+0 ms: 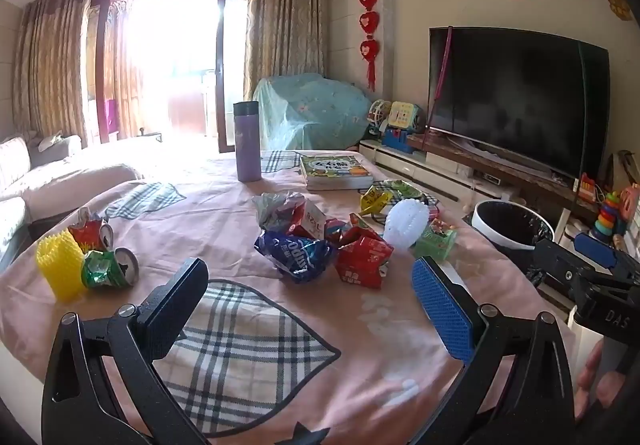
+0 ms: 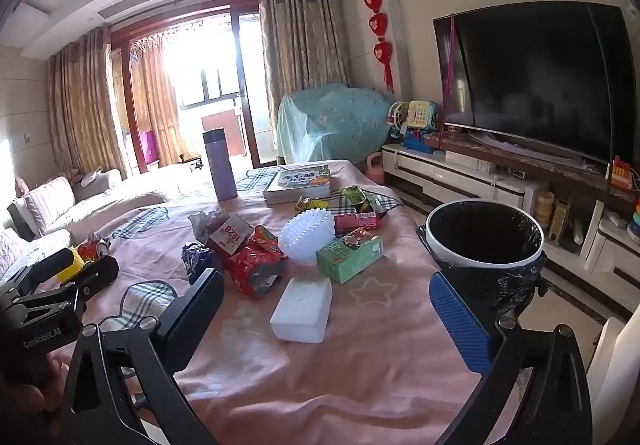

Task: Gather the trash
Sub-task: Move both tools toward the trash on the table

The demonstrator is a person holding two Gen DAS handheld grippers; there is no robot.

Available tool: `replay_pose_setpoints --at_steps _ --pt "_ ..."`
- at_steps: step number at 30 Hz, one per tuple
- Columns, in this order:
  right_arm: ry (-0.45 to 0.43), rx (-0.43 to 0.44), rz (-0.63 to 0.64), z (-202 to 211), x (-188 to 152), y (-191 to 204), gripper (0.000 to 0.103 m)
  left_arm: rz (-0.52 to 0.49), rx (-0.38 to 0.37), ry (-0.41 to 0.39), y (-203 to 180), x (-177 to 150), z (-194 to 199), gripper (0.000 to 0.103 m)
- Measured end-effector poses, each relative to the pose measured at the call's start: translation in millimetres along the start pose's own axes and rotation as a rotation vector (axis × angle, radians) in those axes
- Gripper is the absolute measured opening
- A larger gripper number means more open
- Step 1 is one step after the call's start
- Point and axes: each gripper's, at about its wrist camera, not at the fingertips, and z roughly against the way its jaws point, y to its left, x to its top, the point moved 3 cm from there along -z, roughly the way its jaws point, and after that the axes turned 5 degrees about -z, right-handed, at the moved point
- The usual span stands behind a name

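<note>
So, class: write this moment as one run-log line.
left tool: open, empty | right tool: open, empty | trash: on table | bin: beside table, looks empty

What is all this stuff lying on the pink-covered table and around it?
White foam block: one, table, nearest the right gripper.
White spiky plastic net: one, mid-table.
Green carton: one, beside the net.
Red crumpled wrapper: one, centre pile.
Blue crumpled snack bag: one, centre pile.
Yellow plastic net sleeve: one, left edge.
Crushed cans: two, red and green, by the yellow sleeve.
Purple flask: one, upright, far side.
Books: small stack, green cover, far side.
White bin with black liner: one, off the table's right edge.
Black television: one, right wall.
Left gripper: open, empty.
Right gripper: open, empty.
</note>
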Motion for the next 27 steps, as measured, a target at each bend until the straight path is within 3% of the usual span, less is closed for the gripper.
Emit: replay_pose_setpoints --at_steps 12,27 --pt "-0.018 0.023 -0.021 2.6 -1.8 -0.5 0.103 0.006 -0.002 0.010 0.1 -2.4 -1.9 0.103" --pt "0.020 0.024 0.005 -1.7 -2.4 3.2 0.103 0.005 0.000 0.020 5.3 -4.3 -7.5 0.103"
